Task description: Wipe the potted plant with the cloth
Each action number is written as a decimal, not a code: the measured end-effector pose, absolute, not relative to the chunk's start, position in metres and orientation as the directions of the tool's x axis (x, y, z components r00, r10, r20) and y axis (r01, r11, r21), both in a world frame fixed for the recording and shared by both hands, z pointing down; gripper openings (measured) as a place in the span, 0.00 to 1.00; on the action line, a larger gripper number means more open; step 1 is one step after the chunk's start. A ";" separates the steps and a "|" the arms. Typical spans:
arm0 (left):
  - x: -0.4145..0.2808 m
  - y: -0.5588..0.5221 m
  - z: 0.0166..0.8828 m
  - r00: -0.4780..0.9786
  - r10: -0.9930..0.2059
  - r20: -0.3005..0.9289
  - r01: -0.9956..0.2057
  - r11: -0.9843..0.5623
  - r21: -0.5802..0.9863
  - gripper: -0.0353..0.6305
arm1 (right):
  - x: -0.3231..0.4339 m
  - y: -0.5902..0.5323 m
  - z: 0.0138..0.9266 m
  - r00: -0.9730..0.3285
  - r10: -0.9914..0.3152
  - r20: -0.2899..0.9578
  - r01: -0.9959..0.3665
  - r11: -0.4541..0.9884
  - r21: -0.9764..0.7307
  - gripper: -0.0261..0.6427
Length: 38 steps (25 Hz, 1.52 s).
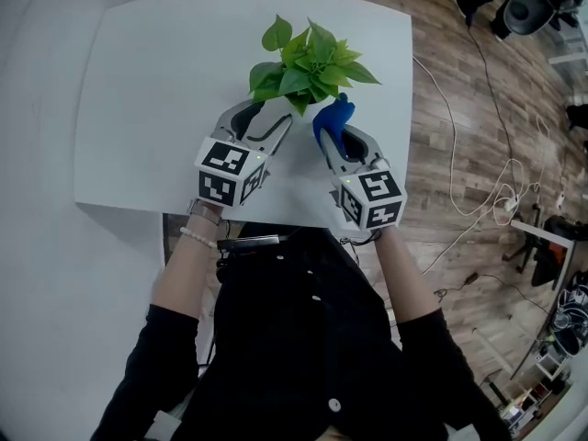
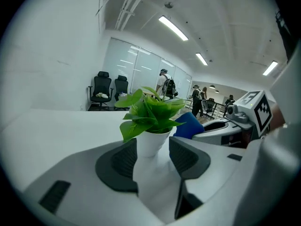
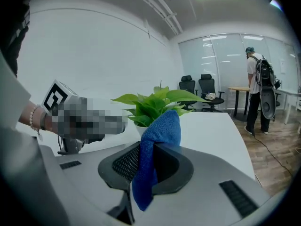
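Note:
A potted plant (image 1: 308, 62) with green leaves in a small white pot (image 2: 151, 142) stands on the white table (image 1: 138, 108). My left gripper (image 1: 271, 118) reaches in under the leaves from the near left. Its jaws stand open on either side of the pot, and a gap shows at the right pad. My right gripper (image 1: 335, 141) is shut on a blue cloth (image 1: 333, 118), whose bunched top sticks up just right of the leaves. In the right gripper view the cloth (image 3: 157, 145) hangs between the pads in front of the plant (image 3: 155, 102).
The table's right edge runs close to the plant, with wooden floor and loose cables (image 1: 496, 182) beyond. Office chairs (image 2: 110, 86) and people (image 3: 257, 98) stand far back in the room. A white wall runs along the table's left side.

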<state>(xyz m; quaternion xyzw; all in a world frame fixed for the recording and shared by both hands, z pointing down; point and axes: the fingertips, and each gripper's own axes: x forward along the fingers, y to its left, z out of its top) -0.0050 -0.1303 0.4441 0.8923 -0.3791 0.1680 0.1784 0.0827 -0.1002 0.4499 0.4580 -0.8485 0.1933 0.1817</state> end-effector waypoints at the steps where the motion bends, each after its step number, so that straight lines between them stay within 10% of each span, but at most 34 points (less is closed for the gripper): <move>1: -0.006 -0.128 0.441 0.654 -0.620 0.433 -0.736 -0.654 0.176 0.35 | 0.084 -0.098 0.446 -0.515 -0.710 0.480 -0.847 0.507 -0.160 0.17; 8: -0.009 -0.118 0.408 0.641 -0.655 0.400 -0.732 -0.679 0.062 0.10 | 0.094 -0.095 0.405 -0.513 -0.756 0.407 -0.851 0.509 -0.126 0.17; 38: -0.015 -0.092 0.261 0.637 -0.748 0.185 -0.757 -0.653 -0.031 0.08 | 0.135 -0.073 0.269 -0.455 -0.875 0.163 -0.881 0.469 0.057 0.17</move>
